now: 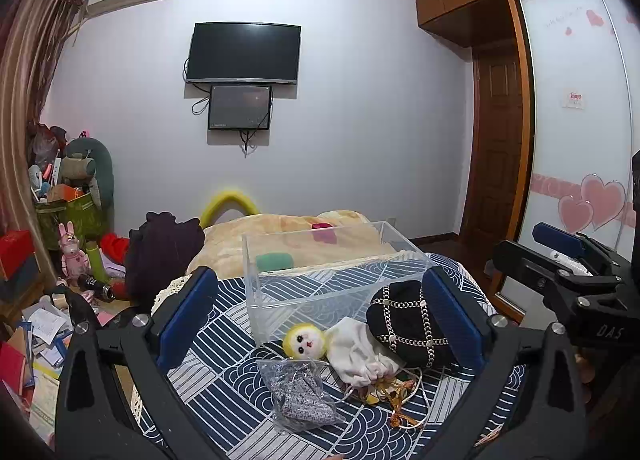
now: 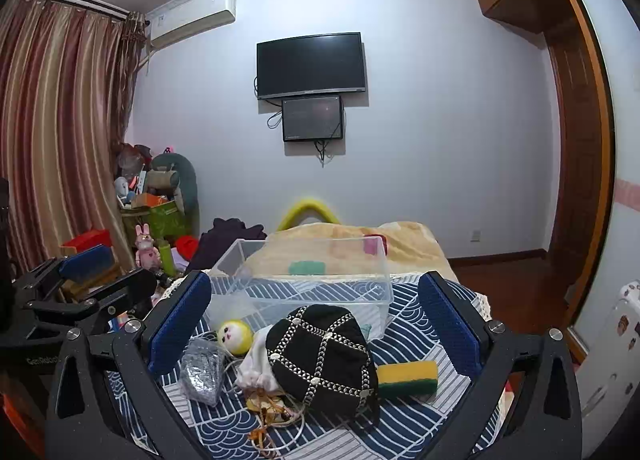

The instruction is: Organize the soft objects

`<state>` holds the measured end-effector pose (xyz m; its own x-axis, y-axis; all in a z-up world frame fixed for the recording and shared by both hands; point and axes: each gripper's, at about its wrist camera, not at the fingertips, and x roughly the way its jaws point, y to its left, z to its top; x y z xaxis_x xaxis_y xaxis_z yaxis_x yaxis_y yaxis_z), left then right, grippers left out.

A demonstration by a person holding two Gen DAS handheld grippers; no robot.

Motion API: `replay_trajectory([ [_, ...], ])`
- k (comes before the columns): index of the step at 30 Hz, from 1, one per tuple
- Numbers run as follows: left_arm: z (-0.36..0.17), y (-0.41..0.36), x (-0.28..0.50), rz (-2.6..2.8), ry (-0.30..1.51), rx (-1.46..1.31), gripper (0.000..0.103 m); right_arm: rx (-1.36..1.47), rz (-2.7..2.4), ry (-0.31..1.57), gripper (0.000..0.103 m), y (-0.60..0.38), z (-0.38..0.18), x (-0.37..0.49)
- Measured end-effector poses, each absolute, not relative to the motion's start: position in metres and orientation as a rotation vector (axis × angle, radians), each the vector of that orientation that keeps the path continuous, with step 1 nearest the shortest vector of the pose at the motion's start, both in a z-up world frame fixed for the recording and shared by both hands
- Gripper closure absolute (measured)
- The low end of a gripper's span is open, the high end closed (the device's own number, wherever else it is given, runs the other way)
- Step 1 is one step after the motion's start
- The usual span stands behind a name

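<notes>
On a blue-and-white patterned cloth [image 1: 224,344] lie a black hat with a chain pattern [image 1: 404,324] [image 2: 324,352], a small doll with a yellow head and white dress [image 1: 304,340] [image 2: 234,334], a clear bag of grey fabric [image 1: 300,392] [image 2: 202,370], a white drawstring pouch [image 1: 360,356] and a yellow-green sponge [image 2: 408,378]. A clear plastic box [image 1: 328,272] [image 2: 304,280] stands behind them, with nothing inside it. My left gripper [image 1: 320,308] and right gripper [image 2: 316,320] are both open, hovering above the pile, holding nothing.
Behind the box is a beige blanket [image 1: 288,232] with a green sponge [image 1: 274,262] and a pink item [image 1: 322,226] on it. Dark clothing [image 1: 164,252] lies at the left. Cluttered floor and toys [image 1: 76,256] are at far left; a wardrobe [image 1: 576,140] is at right.
</notes>
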<state>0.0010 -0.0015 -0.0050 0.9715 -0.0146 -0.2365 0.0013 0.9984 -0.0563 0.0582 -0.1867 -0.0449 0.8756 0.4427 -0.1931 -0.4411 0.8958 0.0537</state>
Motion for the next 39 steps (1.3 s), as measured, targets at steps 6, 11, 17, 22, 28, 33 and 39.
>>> replay_trajectory([
  [6, -0.004, -0.002, 0.001, -0.009, 0.239, -0.055, 0.000, 0.010, 0.464, 0.203, 0.000, -0.186, -0.045, 0.058],
  [11, -0.004, -0.002, 0.000, -0.008, 0.237, -0.052, 0.000, 0.011, 0.465, 0.204, 0.000, -0.186, -0.045, 0.058],
  [17, -0.003, 0.000, 0.000, -0.004, 0.237, -0.057, 0.000, 0.015, 0.466, 0.200, 0.000, -0.186, -0.044, 0.057],
  [22, -0.003, 0.000, 0.000, -0.005, 0.236, -0.058, 0.000, 0.017, 0.470, 0.199, 0.000, -0.187, -0.043, 0.057],
  [28, -0.004, 0.002, 0.001, -0.017, 0.234, -0.063, 0.000, -0.001, 0.483, 0.189, 0.000, -0.186, -0.045, 0.057],
  [33, -0.008, 0.004, 0.006, -0.055, 0.250, -0.077, 0.002, -0.015, 0.477, 0.188, 0.000, -0.184, -0.049, 0.062],
  [39, -0.024, 0.007, 0.021, -0.066, 0.316, -0.082, 0.033, 0.004, 0.491, 0.234, 0.010, -0.184, -0.060, 0.073],
])
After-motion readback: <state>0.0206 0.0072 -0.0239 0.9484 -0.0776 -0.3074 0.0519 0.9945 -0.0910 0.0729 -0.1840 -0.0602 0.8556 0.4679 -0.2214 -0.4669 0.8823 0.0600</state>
